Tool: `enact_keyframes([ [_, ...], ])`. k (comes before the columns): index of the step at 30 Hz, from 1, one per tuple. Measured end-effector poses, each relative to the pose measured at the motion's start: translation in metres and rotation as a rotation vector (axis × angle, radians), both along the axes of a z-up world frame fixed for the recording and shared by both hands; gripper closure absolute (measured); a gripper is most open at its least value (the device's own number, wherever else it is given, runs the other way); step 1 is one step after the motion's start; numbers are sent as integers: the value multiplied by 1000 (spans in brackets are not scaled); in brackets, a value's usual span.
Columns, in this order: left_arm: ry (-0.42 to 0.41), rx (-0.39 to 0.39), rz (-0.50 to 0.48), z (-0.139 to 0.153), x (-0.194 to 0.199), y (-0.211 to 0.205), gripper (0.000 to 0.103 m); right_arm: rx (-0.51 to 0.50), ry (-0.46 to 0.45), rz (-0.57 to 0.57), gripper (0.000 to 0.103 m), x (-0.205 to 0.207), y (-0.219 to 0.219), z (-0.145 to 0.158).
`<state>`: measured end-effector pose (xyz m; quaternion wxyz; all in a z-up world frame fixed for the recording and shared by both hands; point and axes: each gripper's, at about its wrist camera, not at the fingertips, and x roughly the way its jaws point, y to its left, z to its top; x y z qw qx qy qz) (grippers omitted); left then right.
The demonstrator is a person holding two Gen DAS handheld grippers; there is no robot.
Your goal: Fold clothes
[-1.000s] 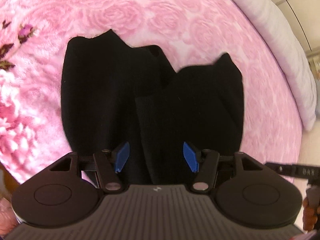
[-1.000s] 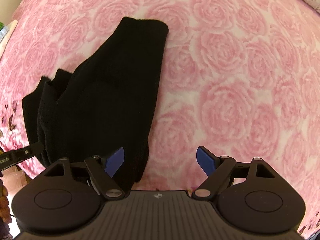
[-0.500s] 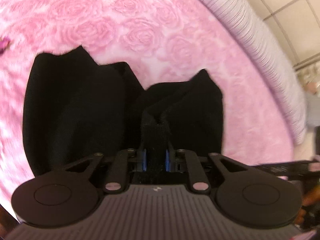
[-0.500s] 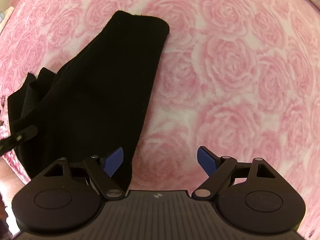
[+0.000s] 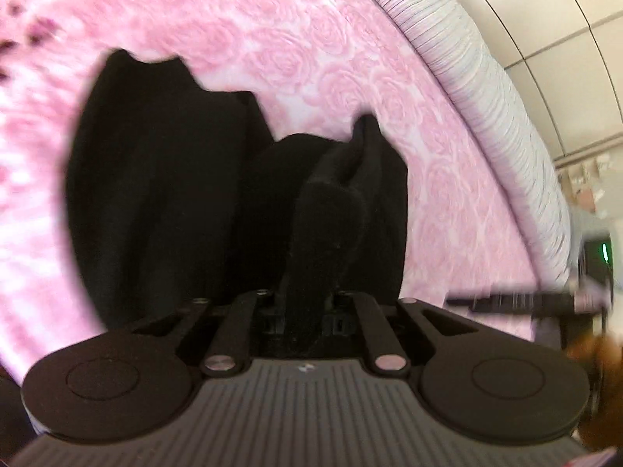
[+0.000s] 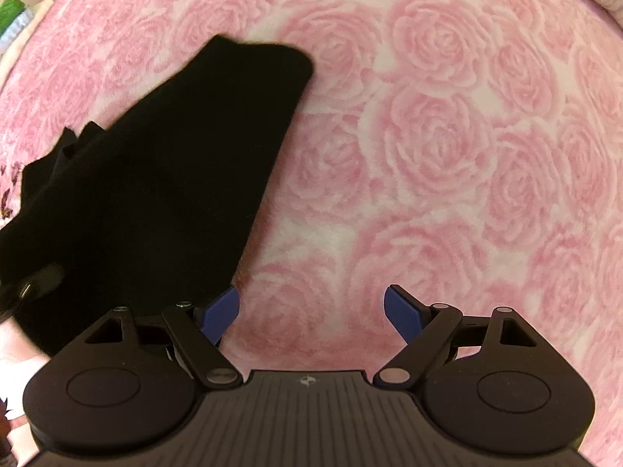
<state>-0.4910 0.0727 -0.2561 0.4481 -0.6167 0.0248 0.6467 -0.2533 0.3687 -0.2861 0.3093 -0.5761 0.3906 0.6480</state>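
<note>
A black garment (image 5: pixel 155 194) lies on a pink rose-patterned blanket (image 5: pixel 311 58). The left gripper (image 5: pixel 303 311) has its jaws pinched tight on a raised fold of the garment, which stands up in a ridge just ahead of it. The right gripper (image 6: pixel 311 307) points down at the blanket with its jaws wide apart and nothing between them; its 2 blue pads (image 6: pixel 220 311) show, the left one just beside the garment's edge. A striped pale pillow (image 5: pixel 486 97) lines the blanket's far side.

Black garment (image 5: pixel 163 179) on a pink rose-patterned blanket (image 6: pixel 447 155); blue gripper pads (image 6: pixel 401 311).
</note>
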Motion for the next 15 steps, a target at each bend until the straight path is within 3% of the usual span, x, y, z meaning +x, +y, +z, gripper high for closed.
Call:
enact_keyframes([
  [5,5,-135,151,-3,-6,-76,96,-1,91,116,23,-22,3,4],
  [15,-232,-48,534,-65,-24,-110,88,5,203,463,28,-140,-10,13],
])
